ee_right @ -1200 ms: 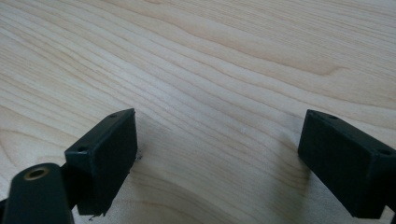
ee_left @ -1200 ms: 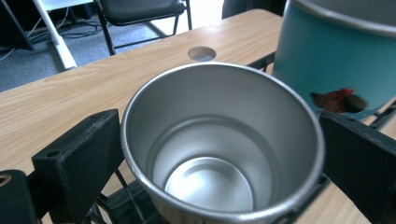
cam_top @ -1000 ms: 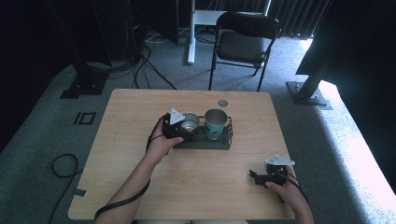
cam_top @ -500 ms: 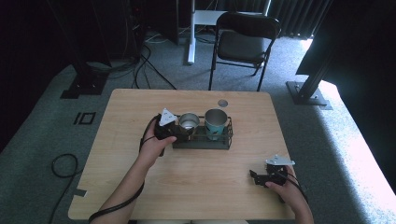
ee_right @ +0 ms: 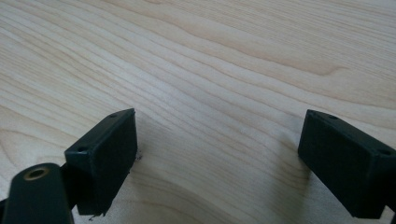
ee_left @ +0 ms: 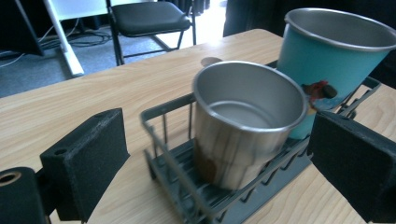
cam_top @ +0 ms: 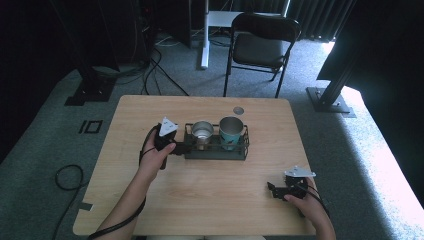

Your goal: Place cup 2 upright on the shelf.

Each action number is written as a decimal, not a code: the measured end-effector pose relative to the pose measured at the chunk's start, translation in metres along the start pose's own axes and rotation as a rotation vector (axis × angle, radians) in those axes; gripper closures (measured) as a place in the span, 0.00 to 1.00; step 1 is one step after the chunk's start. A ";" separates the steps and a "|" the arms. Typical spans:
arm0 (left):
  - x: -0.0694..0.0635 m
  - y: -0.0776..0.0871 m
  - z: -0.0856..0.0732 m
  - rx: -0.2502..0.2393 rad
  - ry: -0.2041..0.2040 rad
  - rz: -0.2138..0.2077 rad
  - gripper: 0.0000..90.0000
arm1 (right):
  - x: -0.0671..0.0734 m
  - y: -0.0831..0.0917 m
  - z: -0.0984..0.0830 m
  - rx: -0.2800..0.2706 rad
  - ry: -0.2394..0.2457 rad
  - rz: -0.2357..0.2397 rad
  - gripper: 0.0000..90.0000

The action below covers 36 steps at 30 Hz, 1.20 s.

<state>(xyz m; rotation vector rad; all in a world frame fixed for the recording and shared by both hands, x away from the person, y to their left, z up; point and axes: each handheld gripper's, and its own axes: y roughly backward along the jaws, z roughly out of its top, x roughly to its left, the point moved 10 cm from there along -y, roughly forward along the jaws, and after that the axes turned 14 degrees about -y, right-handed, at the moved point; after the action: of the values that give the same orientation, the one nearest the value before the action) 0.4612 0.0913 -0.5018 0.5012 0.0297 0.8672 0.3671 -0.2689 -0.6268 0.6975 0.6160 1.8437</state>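
A dark wire rack sits mid-table and holds two cups. The steel cup stands in its left half and the teal cup in its right half. My left gripper is open at the rack's left end, its jaws wide apart with the steel cup ahead between them, touching nothing. My right gripper rests open low over the bare wood near the front right corner, nothing between its jaws.
The wooden table has a small round grommet near its far edge. A black folding chair stands behind the table, with cables and stand bases on the carpet around it.
My left gripper has backed away leftward from the steel cup, out to the rack's left end. The right gripper has stayed still.
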 end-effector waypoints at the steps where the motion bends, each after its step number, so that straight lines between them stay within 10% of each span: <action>1: 0.002 0.002 -0.002 0.000 0.004 0.002 0.06 | 0.000 0.000 0.000 0.001 -0.001 0.000 0.13; 36: 0.026 0.052 -0.066 0.068 0.027 0.076 0.06 | 0.000 0.000 0.000 0.001 -0.001 0.000 0.13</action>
<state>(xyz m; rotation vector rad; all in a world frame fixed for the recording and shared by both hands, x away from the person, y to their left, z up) 0.4259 0.1653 -0.5338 0.5574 0.0658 0.9495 0.3671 -0.2689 -0.6268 0.6986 0.6160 1.8433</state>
